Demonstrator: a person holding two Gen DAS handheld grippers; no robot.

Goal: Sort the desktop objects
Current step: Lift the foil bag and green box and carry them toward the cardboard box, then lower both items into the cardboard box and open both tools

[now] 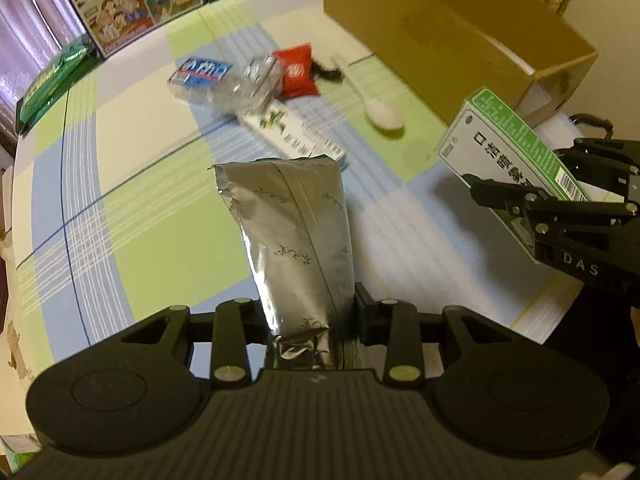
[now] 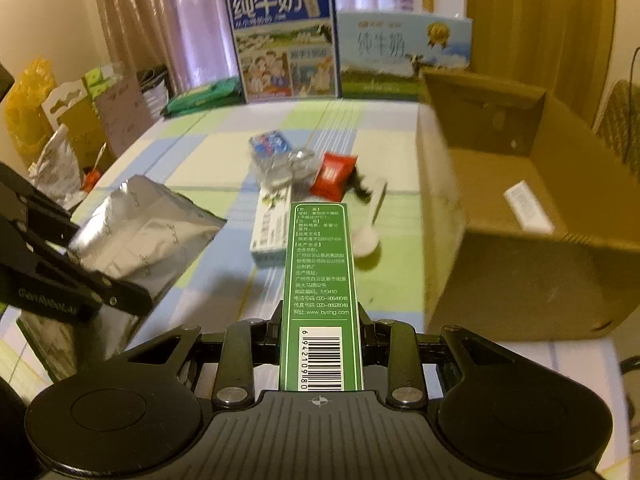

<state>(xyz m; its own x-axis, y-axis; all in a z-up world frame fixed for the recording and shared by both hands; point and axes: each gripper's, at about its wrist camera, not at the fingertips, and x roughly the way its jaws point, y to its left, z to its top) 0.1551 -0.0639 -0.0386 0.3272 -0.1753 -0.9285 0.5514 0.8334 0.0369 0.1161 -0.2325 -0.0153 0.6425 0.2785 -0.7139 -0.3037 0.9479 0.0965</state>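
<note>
My left gripper (image 1: 310,312) is shut on a silver foil pouch (image 1: 292,240), held above the checked tablecloth; the same silver pouch (image 2: 144,232) shows at the left of the right wrist view. My right gripper (image 2: 320,320) is shut on a green-and-white medicine box (image 2: 318,280), also lifted; in the left wrist view that medicine box (image 1: 516,148) hangs at the right. On the table ahead lie a white-green carton (image 2: 270,224), a white plastic spoon (image 2: 370,224), a red sachet (image 2: 332,174), a clear plastic wrapper (image 2: 280,168) and a blue-white packet (image 2: 270,142).
An open cardboard box (image 2: 520,216) stands at the right edge of the table. Two milk cartons (image 2: 284,40) stand at the far edge, with a green pack (image 2: 204,96) beside them. Bags and packages (image 2: 76,120) crowd the left side beyond the table.
</note>
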